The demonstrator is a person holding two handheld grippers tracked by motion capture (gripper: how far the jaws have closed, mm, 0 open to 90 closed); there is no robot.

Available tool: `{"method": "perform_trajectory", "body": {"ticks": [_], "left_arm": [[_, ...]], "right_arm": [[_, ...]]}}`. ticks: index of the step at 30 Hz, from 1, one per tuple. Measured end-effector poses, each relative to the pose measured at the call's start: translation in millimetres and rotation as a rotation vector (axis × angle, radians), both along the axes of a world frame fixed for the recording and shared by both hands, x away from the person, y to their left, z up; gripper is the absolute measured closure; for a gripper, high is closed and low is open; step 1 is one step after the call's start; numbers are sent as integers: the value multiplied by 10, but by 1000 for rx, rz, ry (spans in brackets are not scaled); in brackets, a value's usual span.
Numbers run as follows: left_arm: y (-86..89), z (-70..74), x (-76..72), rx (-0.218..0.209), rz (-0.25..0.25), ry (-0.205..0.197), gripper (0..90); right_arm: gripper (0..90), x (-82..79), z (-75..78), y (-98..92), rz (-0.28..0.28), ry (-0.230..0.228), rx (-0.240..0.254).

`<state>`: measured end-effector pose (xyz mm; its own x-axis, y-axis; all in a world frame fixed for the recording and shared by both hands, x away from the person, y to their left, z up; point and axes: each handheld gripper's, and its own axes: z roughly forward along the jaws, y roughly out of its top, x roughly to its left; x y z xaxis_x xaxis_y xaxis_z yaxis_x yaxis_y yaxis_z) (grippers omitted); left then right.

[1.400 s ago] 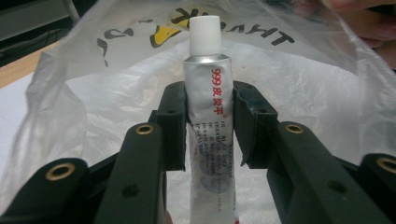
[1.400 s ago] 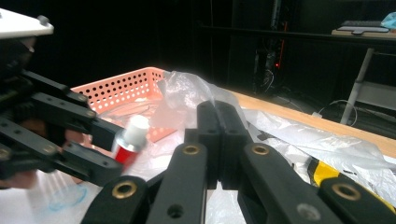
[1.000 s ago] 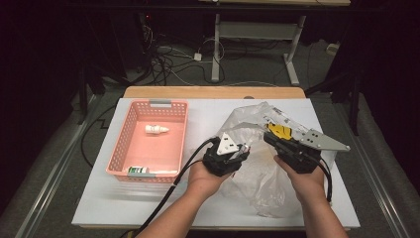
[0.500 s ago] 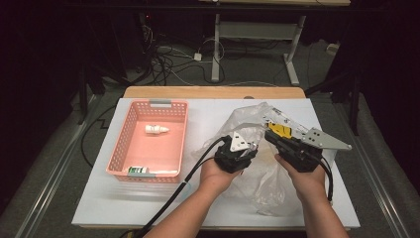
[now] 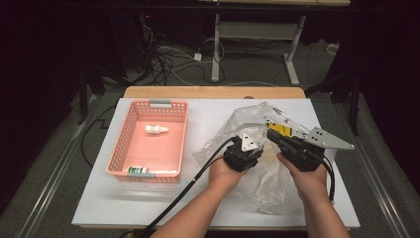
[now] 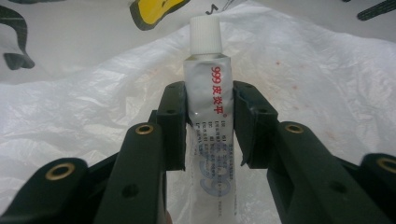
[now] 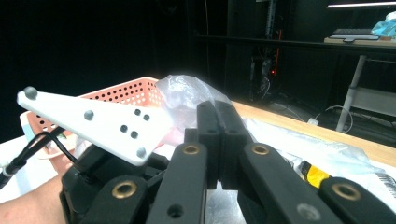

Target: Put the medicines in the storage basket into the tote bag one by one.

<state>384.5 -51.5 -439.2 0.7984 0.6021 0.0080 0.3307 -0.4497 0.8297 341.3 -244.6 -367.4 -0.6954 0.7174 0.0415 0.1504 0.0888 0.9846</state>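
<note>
Crinkly plastic bag [image 5: 257,163] centre-right on table [image 5: 99,198]. Left gripper [image 6: 209,95] clamps ointment tube [image 6: 211,88] over bag; soft tube may slip. Right gripper [image 7: 218,116] jaws closed, contents unclear. Film may snag.

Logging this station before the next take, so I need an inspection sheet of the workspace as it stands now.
Surface: white table, wooden strip along the far edge.
Job's things: ointment tube, white cap; clear plastic bag; pink basket holding a small white bottle and a small green-labelled item.
Clutter: nothing seen.
Grippers: left tool clamps the tube; right tool closed, plastic at its tips, grip unclear.
Cables: black cable trailing off the near edge.
Surroundings: dark room, floor wires, desk legs.
</note>
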Motion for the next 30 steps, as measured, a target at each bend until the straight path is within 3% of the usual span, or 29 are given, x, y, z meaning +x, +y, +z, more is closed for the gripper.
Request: {"method": "perform_trajectory", "body": {"ticks": [18, 25, 30], "left_arm": [[-216, -215, 207, 40, 18, 32, 653], [-223, -307, 266, 59, 24, 67, 653], [-236, -336, 289, 54, 33, 67, 652]], "right_arm": [[900, 24, -24, -46, -10, 8, 2], [900, 30, -41, -52, -11, 14, 2], [900, 35, -46, -43, -9, 14, 1]]}}
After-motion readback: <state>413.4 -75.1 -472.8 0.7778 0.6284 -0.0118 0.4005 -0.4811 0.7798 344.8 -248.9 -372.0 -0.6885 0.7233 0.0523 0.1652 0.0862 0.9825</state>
